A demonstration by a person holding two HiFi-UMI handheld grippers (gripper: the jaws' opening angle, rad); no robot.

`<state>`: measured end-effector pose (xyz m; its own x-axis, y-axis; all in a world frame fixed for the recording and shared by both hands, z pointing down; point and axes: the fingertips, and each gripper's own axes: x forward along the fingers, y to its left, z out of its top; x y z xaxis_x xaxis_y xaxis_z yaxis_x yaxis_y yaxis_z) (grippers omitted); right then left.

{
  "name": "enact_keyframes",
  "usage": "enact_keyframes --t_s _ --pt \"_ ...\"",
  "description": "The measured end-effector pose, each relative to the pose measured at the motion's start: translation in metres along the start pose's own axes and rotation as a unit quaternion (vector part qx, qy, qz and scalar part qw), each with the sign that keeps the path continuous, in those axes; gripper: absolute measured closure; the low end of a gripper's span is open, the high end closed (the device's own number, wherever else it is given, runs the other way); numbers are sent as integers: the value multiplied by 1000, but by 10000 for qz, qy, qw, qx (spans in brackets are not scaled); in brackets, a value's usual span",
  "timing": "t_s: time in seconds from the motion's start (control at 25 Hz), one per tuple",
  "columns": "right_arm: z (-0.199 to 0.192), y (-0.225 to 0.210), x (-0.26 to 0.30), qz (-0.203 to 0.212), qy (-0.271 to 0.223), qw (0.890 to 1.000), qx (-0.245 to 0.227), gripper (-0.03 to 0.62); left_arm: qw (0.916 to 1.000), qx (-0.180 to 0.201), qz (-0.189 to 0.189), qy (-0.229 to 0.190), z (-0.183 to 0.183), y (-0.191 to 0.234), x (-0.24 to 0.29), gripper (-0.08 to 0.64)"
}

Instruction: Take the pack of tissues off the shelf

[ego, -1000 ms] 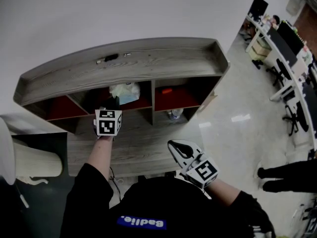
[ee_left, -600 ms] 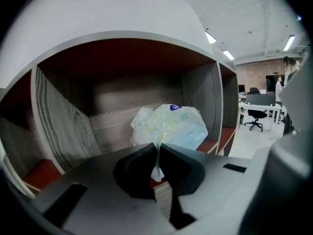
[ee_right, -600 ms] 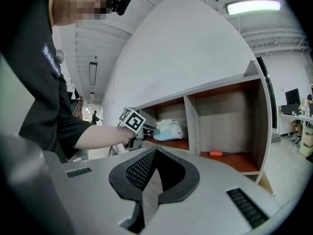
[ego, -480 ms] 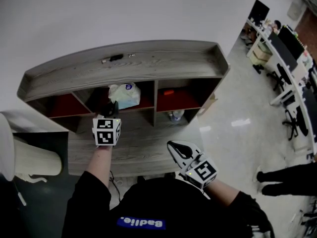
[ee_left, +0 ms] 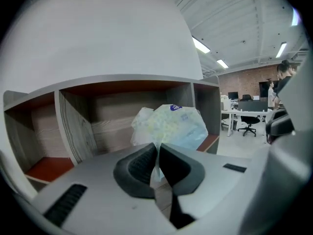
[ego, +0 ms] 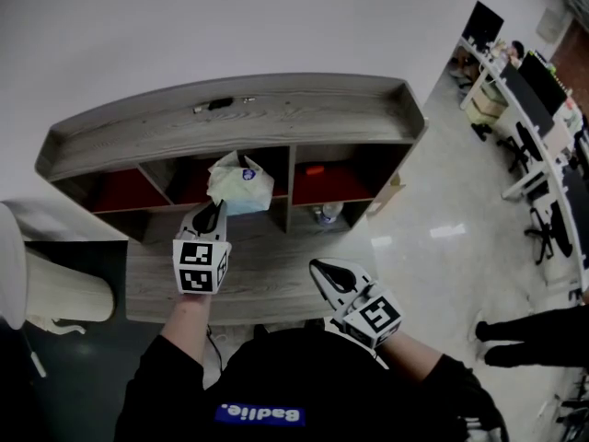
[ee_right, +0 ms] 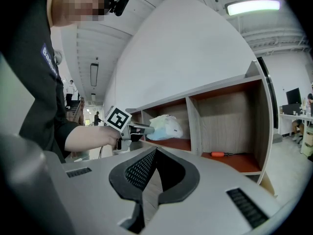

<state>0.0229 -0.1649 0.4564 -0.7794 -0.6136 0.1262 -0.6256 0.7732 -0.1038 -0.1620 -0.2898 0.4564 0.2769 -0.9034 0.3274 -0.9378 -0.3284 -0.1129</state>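
Observation:
The pack of tissues [ego: 241, 183] is a crumpled white and pale blue plastic pack with a blue round label. My left gripper [ego: 213, 217] is shut on its near edge; the thin wrapper is pinched between the pads [ee_left: 157, 163]. The pack [ee_left: 169, 126] hangs just in front of the middle compartment of the grey wooden shelf [ego: 276, 109], clear of its red floor. In the right gripper view the pack [ee_right: 164, 127] sticks out from the left gripper's tip. My right gripper [ego: 329, 276] hovers low near my body, shut and holding nothing.
An orange tool [ego: 310, 168] lies in the shelf's right compartment [ee_right: 222, 154]. Small dark items [ego: 219, 105] rest on the shelf top. A bottle [ego: 324, 215] stands under the shelf at the right. Desks and chairs [ego: 534, 109] fill the room's far right.
The left gripper has drawn back toward me with the tissue pack, pulling it out of the middle compartment to the shelf's front. The right gripper has stayed put.

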Motion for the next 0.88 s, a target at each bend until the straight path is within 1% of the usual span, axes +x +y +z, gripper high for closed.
enact_keyframes --t_s 0.24,0.4,0.64,0.88 --pt "1 1 3 53 -21 10000 -4 563 9997 -4 -175 -151 8 -19 -24 545" --pt "2 1 6 94 -35 9999 -7 563 9993 -82 -271 -232 13 -27 -39 545" --pt "2 2 10 137 -67 9999 50 563 9988 -303 -305 -234 6 -31 -59 545" --pt "1 2 14 169 -66 9998 78 563 9986 -364 -320 -219 -2 -31 -74 545"
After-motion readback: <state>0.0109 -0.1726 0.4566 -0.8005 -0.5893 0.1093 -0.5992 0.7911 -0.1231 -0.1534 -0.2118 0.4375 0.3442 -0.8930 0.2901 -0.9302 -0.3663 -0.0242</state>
